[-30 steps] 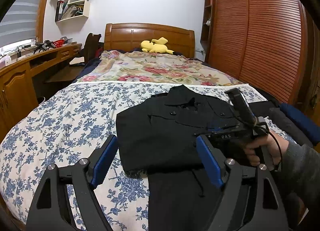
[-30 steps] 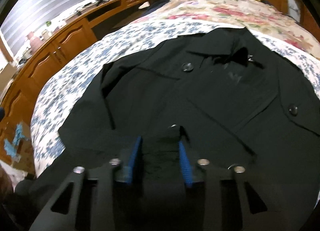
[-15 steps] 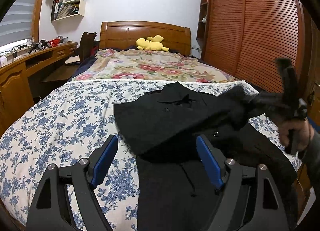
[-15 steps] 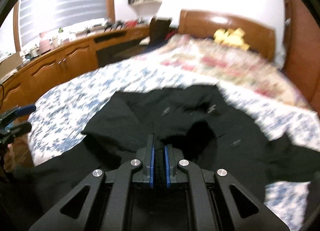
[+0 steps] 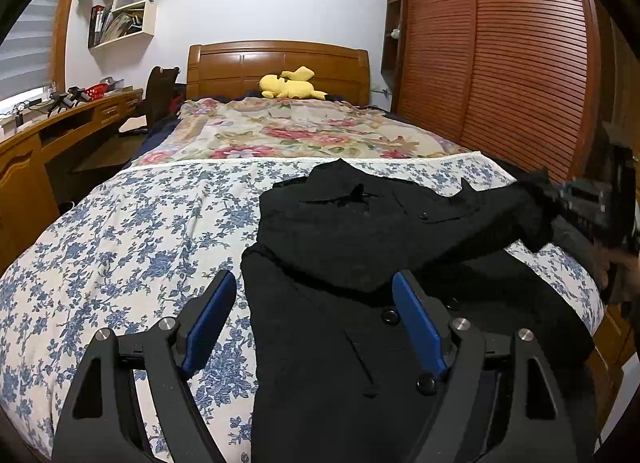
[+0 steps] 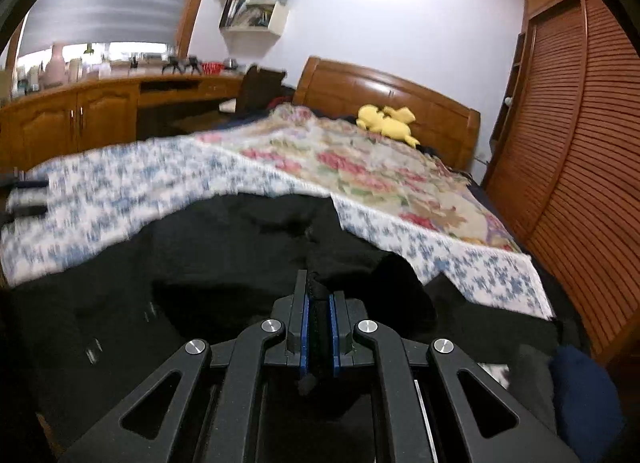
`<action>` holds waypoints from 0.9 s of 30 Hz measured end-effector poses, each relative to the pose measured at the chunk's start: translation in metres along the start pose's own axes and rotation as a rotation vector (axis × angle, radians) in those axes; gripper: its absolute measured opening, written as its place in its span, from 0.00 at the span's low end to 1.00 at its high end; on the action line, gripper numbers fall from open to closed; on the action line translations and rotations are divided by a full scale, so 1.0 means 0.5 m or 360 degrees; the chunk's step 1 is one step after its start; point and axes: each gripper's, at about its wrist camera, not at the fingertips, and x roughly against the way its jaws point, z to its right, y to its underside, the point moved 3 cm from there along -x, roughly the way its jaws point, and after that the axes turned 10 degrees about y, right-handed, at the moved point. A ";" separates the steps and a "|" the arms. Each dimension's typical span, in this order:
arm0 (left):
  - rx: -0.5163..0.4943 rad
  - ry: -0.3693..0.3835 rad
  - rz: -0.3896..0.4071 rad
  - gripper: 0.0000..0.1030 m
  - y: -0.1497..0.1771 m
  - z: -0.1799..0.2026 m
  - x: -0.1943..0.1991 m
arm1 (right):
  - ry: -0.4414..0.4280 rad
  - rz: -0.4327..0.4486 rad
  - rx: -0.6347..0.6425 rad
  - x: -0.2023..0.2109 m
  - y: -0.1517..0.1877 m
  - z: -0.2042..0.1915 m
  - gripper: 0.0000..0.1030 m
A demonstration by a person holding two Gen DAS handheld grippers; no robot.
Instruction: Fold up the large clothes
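Observation:
A large black buttoned coat (image 5: 360, 247) lies on the blue floral bedspread (image 5: 120, 231), collar toward the headboard. Its left sleeve is folded across the chest. My left gripper (image 5: 312, 311) is open and empty, hovering over the coat's lower left edge. My right gripper (image 6: 319, 303) is shut on a fold of the coat's black fabric (image 6: 240, 255). In the left wrist view it (image 5: 592, 207) holds the right sleeve stretched out and lifted off the bed at the far right.
A yellow plush toy (image 5: 290, 89) lies by the wooden headboard (image 5: 276, 63). A floral blanket (image 5: 296, 135) covers the far half of the bed. A wooden desk (image 5: 52, 131) runs along the left, louvred wardrobe doors (image 5: 500, 63) along the right. A dark blue item (image 6: 580, 395) lies at the bed's right edge.
My right gripper closed on the coat's fabric near its middle, then swung out to the right and up, pulling the sleeve out taut. The left gripper stayed open and shifted slightly.

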 end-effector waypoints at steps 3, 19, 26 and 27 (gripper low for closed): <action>-0.0012 0.0004 0.0003 0.79 0.001 0.008 0.000 | -0.0019 -0.0096 -0.0034 -0.007 0.035 -0.009 0.07; -0.0060 0.0017 0.0062 0.79 0.009 0.078 -0.024 | -0.0248 -0.0318 -0.0143 0.031 0.123 0.003 0.11; -0.0074 0.0069 0.0059 0.79 0.012 0.118 -0.044 | -0.0280 -0.0323 -0.0110 0.077 0.123 0.008 0.30; -0.0072 0.0080 0.0057 0.79 0.012 0.124 -0.047 | -0.0291 -0.0322 -0.0125 0.081 0.120 0.014 0.32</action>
